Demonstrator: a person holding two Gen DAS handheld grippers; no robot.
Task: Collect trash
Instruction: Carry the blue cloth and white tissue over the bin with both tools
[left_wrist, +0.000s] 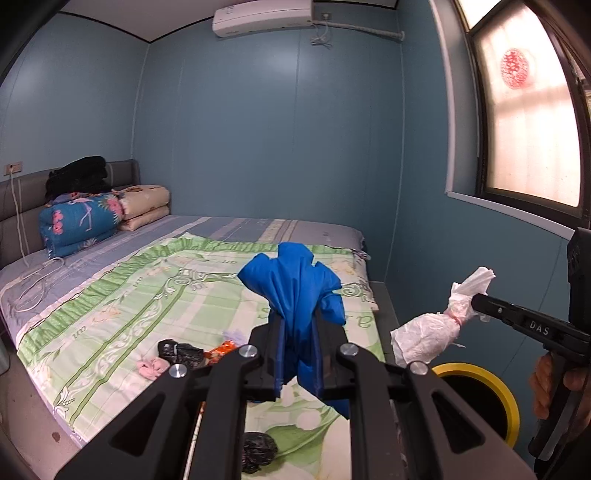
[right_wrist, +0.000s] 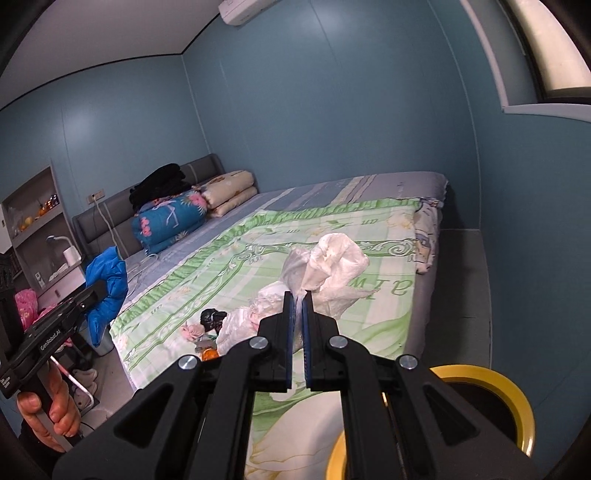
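**Blue and white bags held up over the bed**

Blue plastic, a crumpled bag (left_wrist: 295, 291), is pinched between the jaws of the left gripper (left_wrist: 298, 321), which are clamped on its gathered middle so the top fans out above the fingers and the rest hangs below. White plastic, a knotted bag (right_wrist: 325, 269) stuffed with something pale, is gripped at its neck by the right gripper (right_wrist: 298, 299), whose jaws are pressed nearly together on the thin film. Both bags hang in the air above the near edge of the bed (left_wrist: 221, 229).

Just below and to the right stands a bin (right_wrist: 491, 376) with a yellow rim and a dark inside, beside the bed's corner. On the green patterned sheet (left_wrist: 155, 295) more litter lies loose: two black crumpled bags (left_wrist: 181, 352), a pink scrap (left_wrist: 153, 367) and an orange wrapper (left_wrist: 221, 350), all close together near the foot.

At the far end, folded quilts (left_wrist: 81, 225) are stacked against a grey headboard (left_wrist: 26, 199). A hand (right_wrist: 55, 410) grips the left tool's handle.
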